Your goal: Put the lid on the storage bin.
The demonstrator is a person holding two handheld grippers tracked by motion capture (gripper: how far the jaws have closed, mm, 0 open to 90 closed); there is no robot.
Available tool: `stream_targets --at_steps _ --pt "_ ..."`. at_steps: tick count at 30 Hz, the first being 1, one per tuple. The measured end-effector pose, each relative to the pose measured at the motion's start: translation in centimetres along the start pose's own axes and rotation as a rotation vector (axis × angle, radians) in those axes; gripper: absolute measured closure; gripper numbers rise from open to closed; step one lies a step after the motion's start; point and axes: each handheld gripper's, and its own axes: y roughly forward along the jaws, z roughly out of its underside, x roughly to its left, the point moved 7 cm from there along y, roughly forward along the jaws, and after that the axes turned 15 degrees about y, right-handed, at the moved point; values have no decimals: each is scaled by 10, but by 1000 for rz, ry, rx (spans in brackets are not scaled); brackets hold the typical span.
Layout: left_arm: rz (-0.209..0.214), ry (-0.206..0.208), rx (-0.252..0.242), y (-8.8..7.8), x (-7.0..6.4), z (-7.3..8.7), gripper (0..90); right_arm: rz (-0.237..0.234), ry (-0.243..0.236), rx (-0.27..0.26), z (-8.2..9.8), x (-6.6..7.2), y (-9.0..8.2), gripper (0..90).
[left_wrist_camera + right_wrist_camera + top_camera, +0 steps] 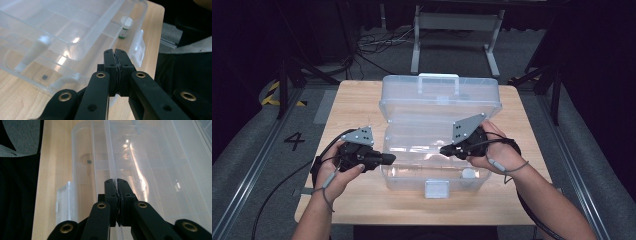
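Note:
A clear plastic box [434, 150] lies open on the wooden table [357, 100], its lid [439, 95] tilted up at the back. A small white-capped vial [468, 174] stands in the box's front right compartment; the left gripper view shows the vial [125, 27] beyond the jaws. My left gripper [392, 159] is level at the box's left wall, shut with nothing between its jaws, and its tips [115, 51] are just outside the box [62, 37]. My right gripper [443, 149] hangs over the box's inside from the right, also shut and empty, with its tips [115, 180] above a divider.
The box's white front latch [436, 188] hangs toward me near the table's front edge. A tiny dark square [88, 162] shows through the box's floor. Bare table lies left and right of the box. Metal frame legs [492, 50] and cables stand on the floor behind.

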Motion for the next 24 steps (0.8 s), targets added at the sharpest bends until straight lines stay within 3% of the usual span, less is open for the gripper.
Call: stream_targets --at_steps 6,10,13,18,22,24 --pt "-63 4 -57 -12 4 -11 864 18 0 -2 1 3 0 875" --pt "-144 -33 -73 -15 12 -18 865 34 -2 -8 3 5 1 871" --pt "-179 -59 -82 -14 18 -20 868 40 -1 -6 4 7 2 870" --pt "-280 -81 -37 -13 30 -20 868 48 1 0 7 10 3 865" --pt "-324 -114 -33 -11 38 -21 877 55 -2 9 11 15 6 864" --pt "-326 -121 -23 -10 39 -20 894 56 0 16 13 18 8 864"
